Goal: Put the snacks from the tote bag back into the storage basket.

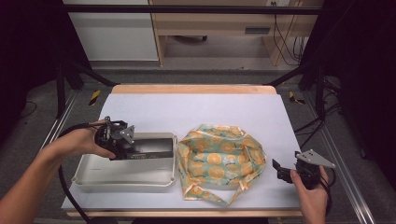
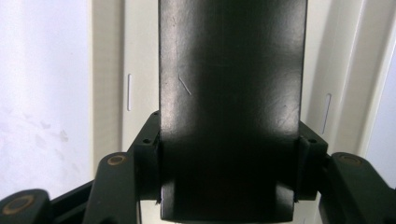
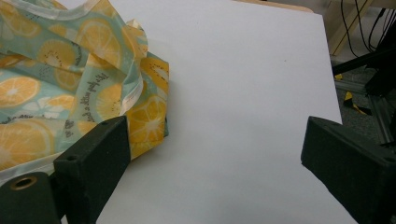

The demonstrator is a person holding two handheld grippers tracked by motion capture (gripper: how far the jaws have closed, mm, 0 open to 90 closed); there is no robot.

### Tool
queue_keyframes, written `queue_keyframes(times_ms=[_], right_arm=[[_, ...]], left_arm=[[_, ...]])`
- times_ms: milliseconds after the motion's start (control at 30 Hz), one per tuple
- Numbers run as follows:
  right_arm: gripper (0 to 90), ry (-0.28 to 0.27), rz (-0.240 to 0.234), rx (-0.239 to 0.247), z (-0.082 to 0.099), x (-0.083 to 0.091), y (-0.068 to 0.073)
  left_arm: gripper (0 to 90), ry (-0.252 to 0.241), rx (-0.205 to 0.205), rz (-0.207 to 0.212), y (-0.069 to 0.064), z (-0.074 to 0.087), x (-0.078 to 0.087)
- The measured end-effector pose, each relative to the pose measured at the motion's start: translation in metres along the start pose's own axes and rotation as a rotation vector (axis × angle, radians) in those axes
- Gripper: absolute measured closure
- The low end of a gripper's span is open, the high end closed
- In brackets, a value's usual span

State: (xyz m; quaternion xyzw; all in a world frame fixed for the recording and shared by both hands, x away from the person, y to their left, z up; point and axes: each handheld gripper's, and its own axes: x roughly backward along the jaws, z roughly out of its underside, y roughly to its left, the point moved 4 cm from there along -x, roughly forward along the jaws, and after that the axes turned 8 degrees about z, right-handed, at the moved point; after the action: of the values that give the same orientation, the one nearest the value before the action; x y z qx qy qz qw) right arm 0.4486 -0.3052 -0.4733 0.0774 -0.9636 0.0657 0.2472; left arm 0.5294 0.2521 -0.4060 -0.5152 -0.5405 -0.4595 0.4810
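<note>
A long black box (image 1: 152,145) lies level over the left part of a white tray (image 1: 121,179). My left gripper (image 1: 133,142) is shut on its left end. In the left gripper view the black box (image 2: 233,84) runs up between the two jaws, whose pads press on both its sides, with the tray (image 2: 140,70) below it. A teal cloth bag printed with orange slices (image 1: 222,158) lies open just right of the tray. My right gripper (image 1: 280,170) stands open right of the bag, a little apart from it. In its own view the right gripper (image 3: 215,154) has bare table between the jaws, with the bag (image 3: 70,93) to the left.
The white table top (image 1: 196,109) has free room behind the tray and bag. Its wooden far edge (image 1: 194,88) and the metal frame rails (image 1: 336,158) bound it. Cables trail from both grippers.
</note>
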Motion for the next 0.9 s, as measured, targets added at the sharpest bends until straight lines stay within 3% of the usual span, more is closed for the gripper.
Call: queue_keyframes(times_ms=[533,900], right_arm=[[8.9,0.0,-0.006,0.02,-0.0007,-0.0006,0.002],[8.8,0.007,-0.008,0.03,-0.0002,-0.0004,0.0043]], left_arm=[[42.8,-0.021,-0.002,0.019,-0.0011,0.0079,-0.0069],[42.8,-0.043,-0.026,0.032,-0.0013,0.0092,-0.0086]])
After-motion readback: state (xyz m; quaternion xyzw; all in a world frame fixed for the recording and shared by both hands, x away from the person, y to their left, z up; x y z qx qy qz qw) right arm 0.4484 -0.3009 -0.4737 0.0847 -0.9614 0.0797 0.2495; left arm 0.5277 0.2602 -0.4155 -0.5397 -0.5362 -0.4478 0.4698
